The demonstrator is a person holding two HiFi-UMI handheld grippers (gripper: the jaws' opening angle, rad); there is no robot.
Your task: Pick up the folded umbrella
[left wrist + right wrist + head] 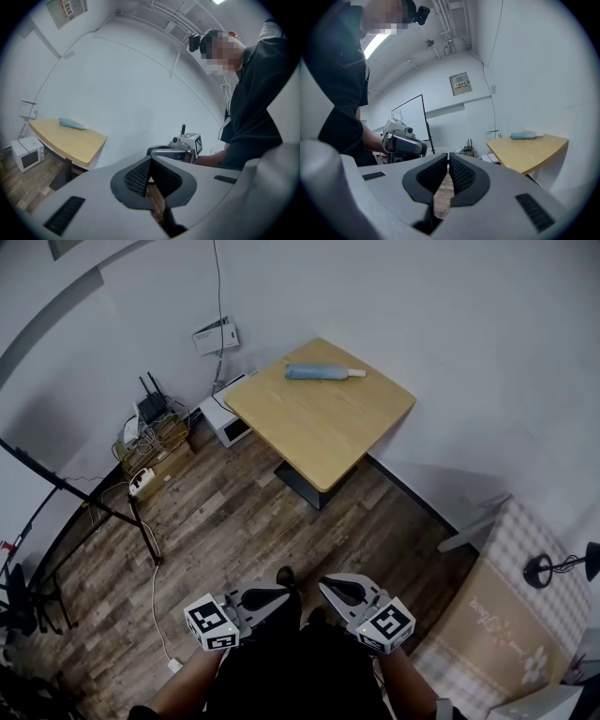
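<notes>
The folded umbrella [323, 372], light blue with a white handle end, lies on the far side of a small wooden table [319, 427]. Both grippers are held close to the person's body, well short of the table, with their tips facing each other. My left gripper [285, 593] is shut with nothing in it, and my right gripper [325, 586] is also shut and empty. In the left gripper view the umbrella [71, 123] rests on the table [75, 143] at the left, beyond the shut jaws. The right gripper view shows the umbrella [525, 136] on the table [534, 152] at the right.
A white microwave [225, 420] sits on the wooden floor left of the table. A router and tangled cables [150, 432] lie by the wall. A black stand's legs [103, 507] cross the floor at left. A cardboard box [502, 620] stands at the right.
</notes>
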